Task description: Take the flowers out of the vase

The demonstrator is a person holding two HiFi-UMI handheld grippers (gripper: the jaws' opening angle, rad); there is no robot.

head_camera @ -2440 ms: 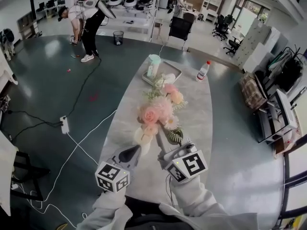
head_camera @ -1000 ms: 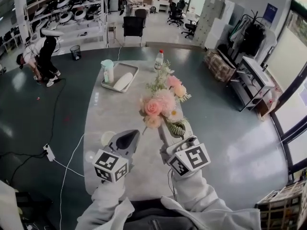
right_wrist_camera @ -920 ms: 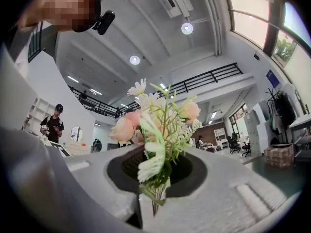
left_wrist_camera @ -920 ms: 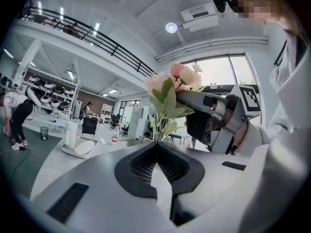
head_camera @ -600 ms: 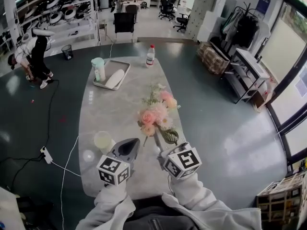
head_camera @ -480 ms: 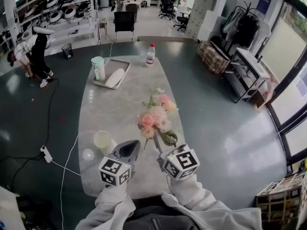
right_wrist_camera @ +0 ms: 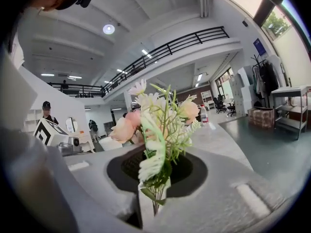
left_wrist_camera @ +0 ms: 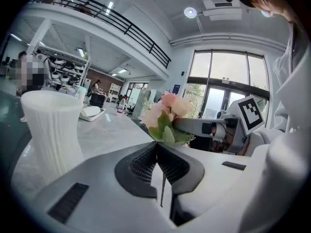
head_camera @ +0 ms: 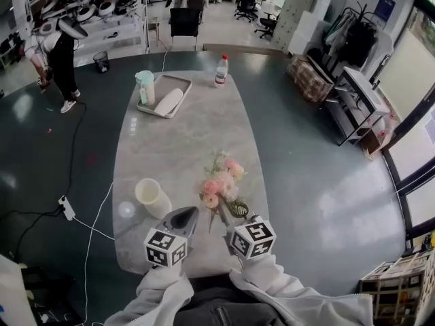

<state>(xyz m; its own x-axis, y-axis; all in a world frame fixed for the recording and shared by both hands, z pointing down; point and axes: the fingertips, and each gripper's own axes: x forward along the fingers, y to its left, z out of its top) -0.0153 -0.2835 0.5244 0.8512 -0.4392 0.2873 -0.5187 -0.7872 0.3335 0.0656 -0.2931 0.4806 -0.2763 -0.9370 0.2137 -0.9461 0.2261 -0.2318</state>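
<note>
A bouquet of pink and cream artificial flowers (head_camera: 219, 182) hangs low over the near end of the marble table (head_camera: 183, 141). My right gripper (head_camera: 228, 217) is shut on its stems. In the right gripper view the bouquet (right_wrist_camera: 160, 120) rises straight out of the closed right gripper (right_wrist_camera: 155, 191). The white ribbed vase (head_camera: 148, 192) stands upright on the table, left of both grippers, with nothing in it. My left gripper (head_camera: 186, 213) is shut on nothing, between vase and flowers. The left gripper view has the vase (left_wrist_camera: 51, 130) at left, the left gripper (left_wrist_camera: 156, 147) closed, and the flowers (left_wrist_camera: 167, 111) just beyond.
A grey tray (head_camera: 178, 81) at the table's far end holds a white object and a teal-capped bottle (head_camera: 144, 87). A red-capped bottle (head_camera: 221, 70) stands beside it. A person (head_camera: 61, 53) stands on the floor at back left. A power strip (head_camera: 66, 208) and cable lie left of the table.
Earliest, the bouquet stood over the vase by the left gripper; since then it is apart from the vase. Over the last second both grippers sank toward the table, bouquet along.
</note>
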